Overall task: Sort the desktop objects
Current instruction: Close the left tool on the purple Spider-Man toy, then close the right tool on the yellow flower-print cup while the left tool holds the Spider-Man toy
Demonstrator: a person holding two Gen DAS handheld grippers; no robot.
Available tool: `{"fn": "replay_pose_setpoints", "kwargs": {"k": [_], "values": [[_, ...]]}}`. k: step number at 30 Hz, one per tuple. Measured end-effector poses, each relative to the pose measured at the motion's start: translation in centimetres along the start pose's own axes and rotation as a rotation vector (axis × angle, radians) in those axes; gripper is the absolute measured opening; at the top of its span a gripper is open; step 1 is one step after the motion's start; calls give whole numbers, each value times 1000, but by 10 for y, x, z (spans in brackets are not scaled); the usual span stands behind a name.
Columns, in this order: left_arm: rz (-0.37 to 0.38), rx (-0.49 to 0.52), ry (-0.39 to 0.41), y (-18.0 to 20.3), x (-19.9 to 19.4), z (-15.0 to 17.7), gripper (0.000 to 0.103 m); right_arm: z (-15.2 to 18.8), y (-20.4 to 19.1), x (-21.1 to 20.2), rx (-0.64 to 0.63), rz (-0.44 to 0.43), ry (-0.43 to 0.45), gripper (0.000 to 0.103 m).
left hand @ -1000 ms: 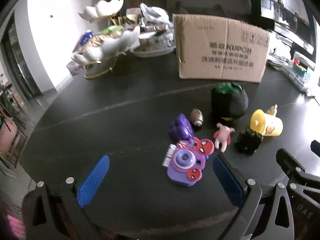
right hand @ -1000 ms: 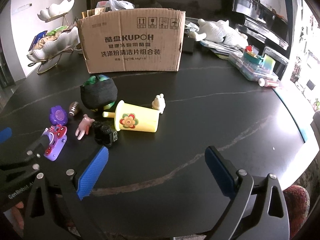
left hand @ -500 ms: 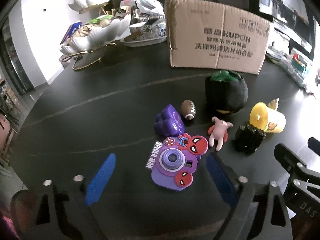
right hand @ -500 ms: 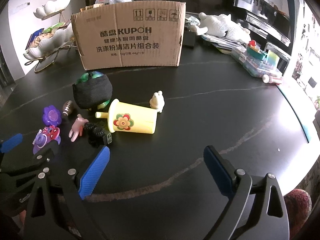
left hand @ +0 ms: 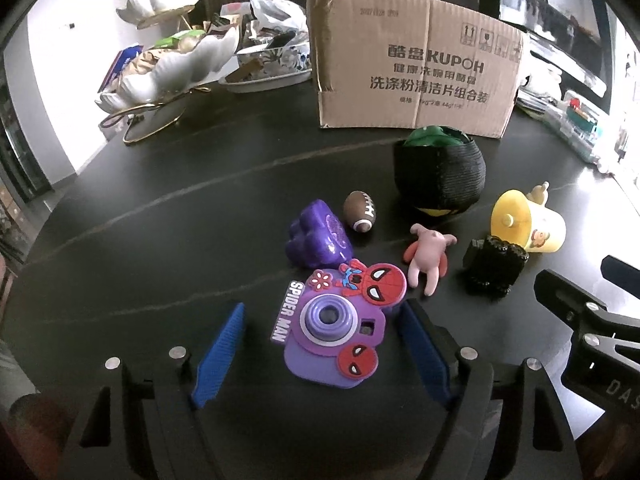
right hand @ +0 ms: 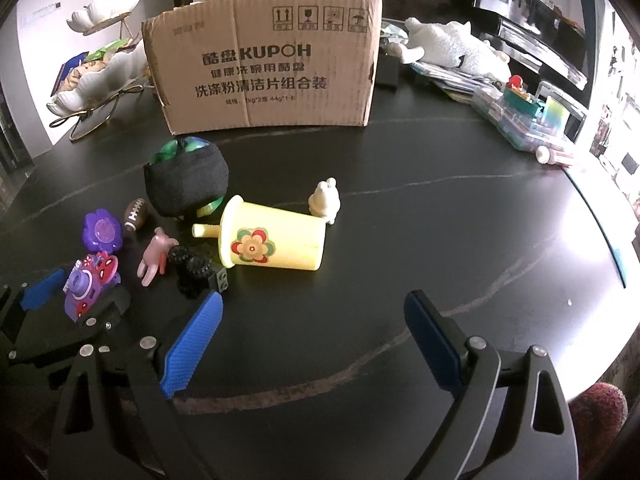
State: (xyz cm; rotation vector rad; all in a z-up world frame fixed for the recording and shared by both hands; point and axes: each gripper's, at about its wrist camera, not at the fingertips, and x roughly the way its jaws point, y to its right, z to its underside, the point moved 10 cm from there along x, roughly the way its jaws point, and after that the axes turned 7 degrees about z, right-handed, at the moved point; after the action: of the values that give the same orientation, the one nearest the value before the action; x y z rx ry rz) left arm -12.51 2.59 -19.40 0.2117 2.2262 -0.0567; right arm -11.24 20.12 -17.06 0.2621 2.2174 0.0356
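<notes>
A purple Spider-Man toy camera (left hand: 334, 330) lies on the black table between the open blue pads of my left gripper (left hand: 320, 344); it also shows in the right wrist view (right hand: 86, 286). Behind it lie a purple flower toy (left hand: 318, 236), a small football (left hand: 360, 211), a pink figure (left hand: 427, 258), a black toy car (left hand: 495, 266), a black-wrapped ball (left hand: 440, 172) and a tipped yellow cup (right hand: 276, 240). A cardboard box (right hand: 264, 76) stands at the back. My right gripper (right hand: 316, 340) is open and empty, near the cup and car.
A white bear figure (right hand: 325, 200) sits behind the cup. Shell-shaped white dishes (left hand: 172, 68) with snacks stand back left. Plastic cases and a white plush (right hand: 456, 48) line the right side. The table edge (right hand: 600, 216) curves at right.
My left gripper has moved forward and down until its open pads flank the Spider-Man camera. My right gripper has shifted slightly forward toward the cup.
</notes>
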Motion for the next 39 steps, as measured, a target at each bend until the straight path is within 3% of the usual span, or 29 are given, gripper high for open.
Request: {"fn": "replay_pose_setpoints", "kwargs": {"k": [3, 10, 13, 15, 17, 39], "values": [[-39, 15, 4, 0, -1, -1, 82, 1, -1, 1, -9, 1, -4, 91], [-71, 20, -15, 0, -1, -2, 82, 1, 0, 0, -8, 3, 1, 90], [-56, 26, -23, 3, -2, -1, 76, 1, 1, 1, -2, 4, -2, 90], [-34, 27, -25, 6, -2, -1, 66, 1, 2, 2, -2, 8, -2, 90], [5, 13, -31, 11, -3, 0, 49, 1, 3, 2, -4, 11, 0, 90], [37, -27, -36, 8, 0, -1, 48, -5, -4, -3, -3, 3, 12, 87]]}}
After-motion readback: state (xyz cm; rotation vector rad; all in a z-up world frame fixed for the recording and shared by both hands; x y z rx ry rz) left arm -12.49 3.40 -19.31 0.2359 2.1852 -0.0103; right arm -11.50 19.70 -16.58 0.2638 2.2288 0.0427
